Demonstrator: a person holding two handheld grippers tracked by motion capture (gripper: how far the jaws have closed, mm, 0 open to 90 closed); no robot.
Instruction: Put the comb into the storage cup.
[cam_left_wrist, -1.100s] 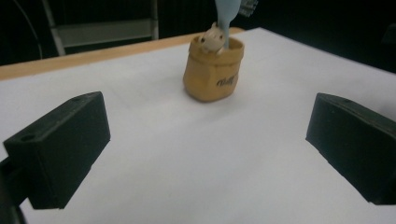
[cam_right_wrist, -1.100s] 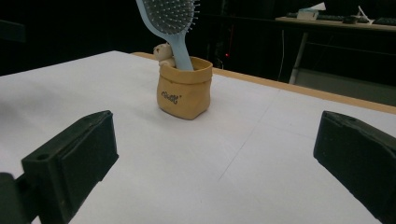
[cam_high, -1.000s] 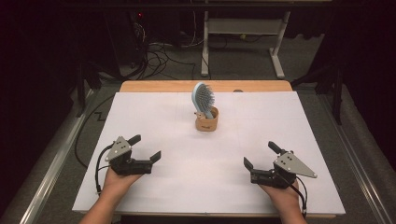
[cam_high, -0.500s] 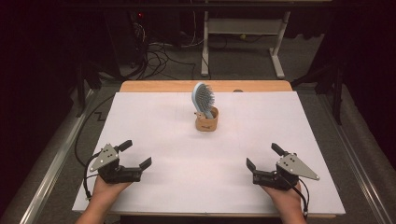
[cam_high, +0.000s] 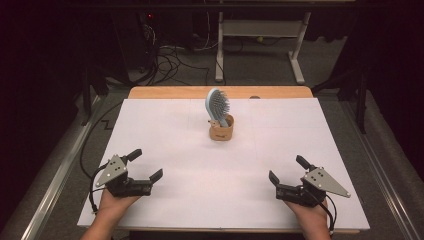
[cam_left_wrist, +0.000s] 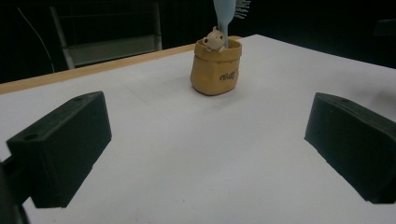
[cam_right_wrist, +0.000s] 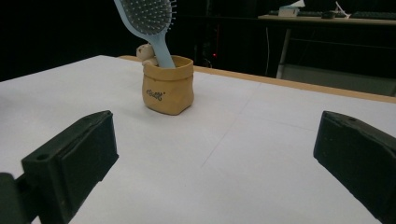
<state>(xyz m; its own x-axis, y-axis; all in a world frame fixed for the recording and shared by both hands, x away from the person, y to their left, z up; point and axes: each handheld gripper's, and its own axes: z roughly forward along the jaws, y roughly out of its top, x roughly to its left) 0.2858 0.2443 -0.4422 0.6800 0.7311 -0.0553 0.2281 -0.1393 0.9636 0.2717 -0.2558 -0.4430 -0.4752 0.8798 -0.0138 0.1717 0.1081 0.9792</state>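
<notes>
Tan pot (cam_high: 221, 132) stands mid-table toward the far edge, a blue brush (cam_high: 218, 104) upright in it. The left gripper (cam_high: 145, 169) and right gripper (cam_high: 288, 170) rest near the front corners, jaws apart, holding nothing.

A lab or recording studio: a white-covered table (cam_high: 165, 135) fills the middle of the frame, black curtains darken both sides, loose cables (cam_high: 172, 60) sprawl over grey carpet at upper left, and a metal desk frame (cam_high: 257, 37) stands at top centre
</notes>
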